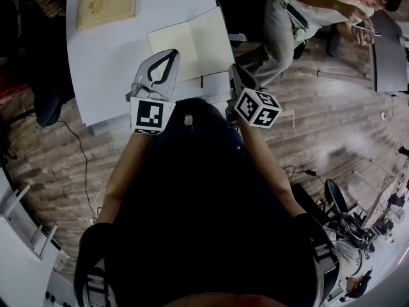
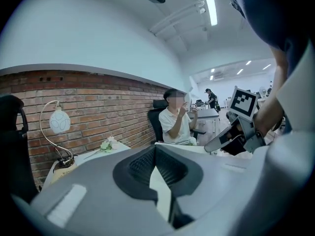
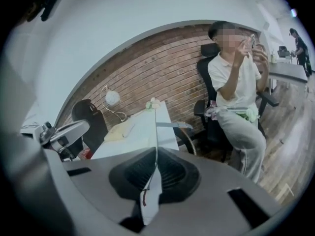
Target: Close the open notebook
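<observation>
Left gripper (image 1: 170, 55) and right gripper (image 1: 234, 70) hover at the open notebook's (image 1: 192, 40) near edge, jaws together and empty, likely lining up the flip

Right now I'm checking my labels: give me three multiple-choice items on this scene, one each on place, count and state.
1. The open notebook lies: A on the floor; B on the white table; C on a chair.
2. Books on the table: A one; B two; C four.
3. The left gripper has its jaws: A together; B wide apart; C around a pen.
Answers: B, it lies flat on the tabletop; B, the notebook plus a closed beige book; A, the left gripper view shows them meeting.
</observation>
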